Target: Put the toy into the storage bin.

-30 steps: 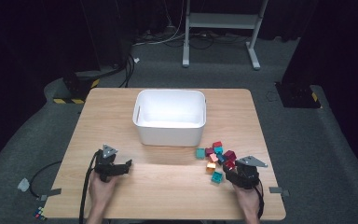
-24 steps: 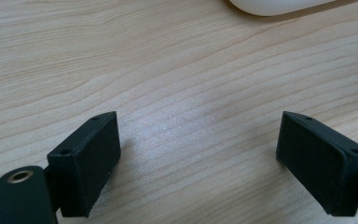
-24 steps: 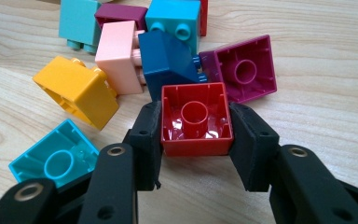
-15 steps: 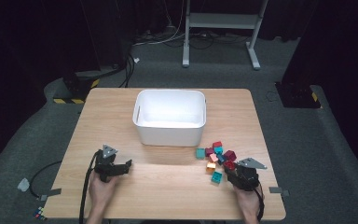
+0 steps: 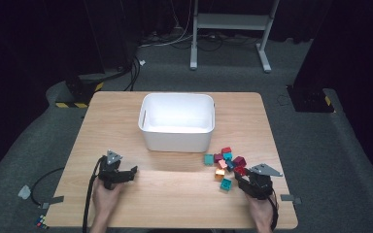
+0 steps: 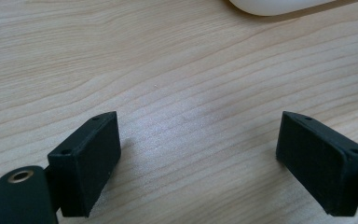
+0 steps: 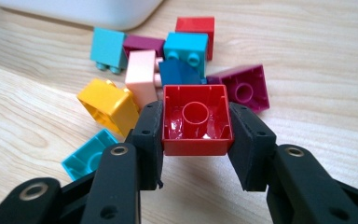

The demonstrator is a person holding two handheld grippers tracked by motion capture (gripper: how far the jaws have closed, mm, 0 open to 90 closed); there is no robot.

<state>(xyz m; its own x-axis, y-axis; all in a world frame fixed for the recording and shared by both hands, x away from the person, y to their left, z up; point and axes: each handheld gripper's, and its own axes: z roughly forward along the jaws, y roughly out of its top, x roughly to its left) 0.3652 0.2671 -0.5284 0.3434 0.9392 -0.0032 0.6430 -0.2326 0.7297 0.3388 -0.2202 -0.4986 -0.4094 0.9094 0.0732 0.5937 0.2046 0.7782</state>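
We had the right gripper (image 7: 196, 140) clamped on a red square plastic building brick (image 7: 196, 120), one black jaw pressed flat against each side wall, the hollow underside with its round tube facing the camera that rides on it. In the high view that right gripper (image 5: 246, 180) sat at the near right of the light wooden table (image 5: 126, 107), at the near edge of the heap of small coloured bricks (image 5: 224, 162). Whether the red brick was already lifted off the wood we could not tell.

The relation we judged to matter was the way to the white rectangular plastic tub (image 5: 177, 122). It stood at the middle of the table, beyond the heap and off to the left of our right hand, its long side running across the table. A corner of its rounded wall showed at the top left of the right gripper view (image 7: 84, 11), behind the turquoise, purple and pink bricks. So any carry would have to go up, forward and leftward over the heap, high enough to top the rim.

The left gripper (image 5: 119, 175) rested at the near left, jaws spread wide over bare wood with nothing between them, the tub's base edge (image 6: 279, 5) ahead of it. The right hand was plainly the nearer to the bricks.
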